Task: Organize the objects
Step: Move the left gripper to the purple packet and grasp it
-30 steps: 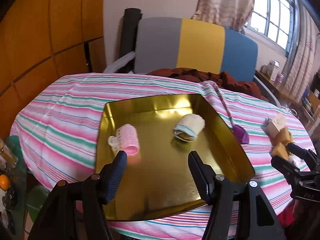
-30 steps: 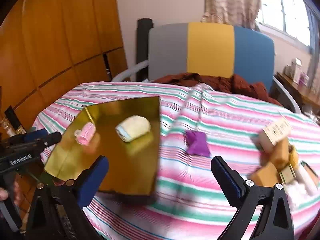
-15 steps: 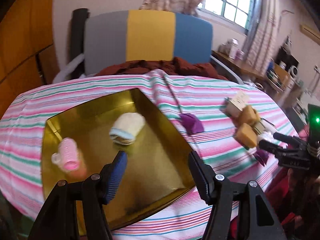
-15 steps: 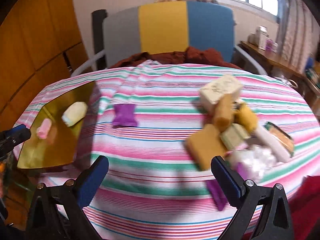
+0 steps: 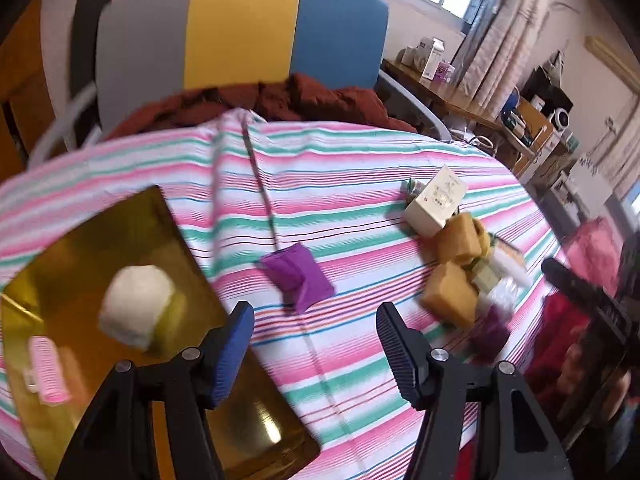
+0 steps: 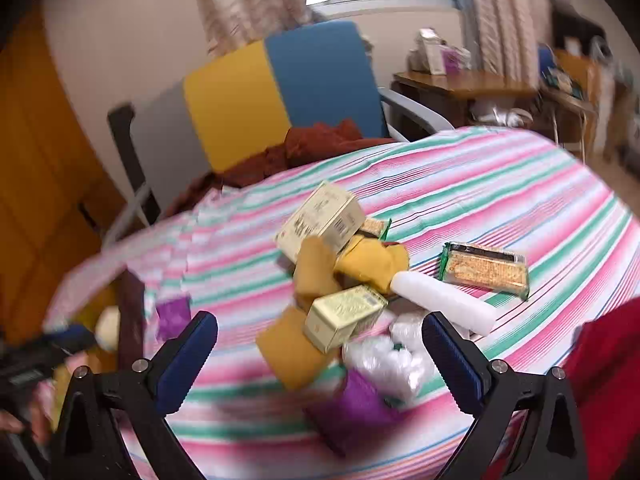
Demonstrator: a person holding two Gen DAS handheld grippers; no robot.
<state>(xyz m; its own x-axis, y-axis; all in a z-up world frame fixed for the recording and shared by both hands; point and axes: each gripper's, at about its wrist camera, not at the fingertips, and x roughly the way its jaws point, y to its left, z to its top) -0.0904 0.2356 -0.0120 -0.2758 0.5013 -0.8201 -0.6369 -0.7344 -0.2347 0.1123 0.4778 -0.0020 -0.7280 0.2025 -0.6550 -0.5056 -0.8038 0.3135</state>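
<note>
left gripper (image 5: 314,340) held apart, empty | right gripper (image 6: 320,354) spread wide, empty | risk: heaped pile (image 6: 344,280) could be toppled if one box was gripped.

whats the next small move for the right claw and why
Probably lower the right claw onto the small gold box on top of the pile. Its jaws stand open and empty just before that pile, and the gold tray already holds a cream roll and a pink roller.
</note>
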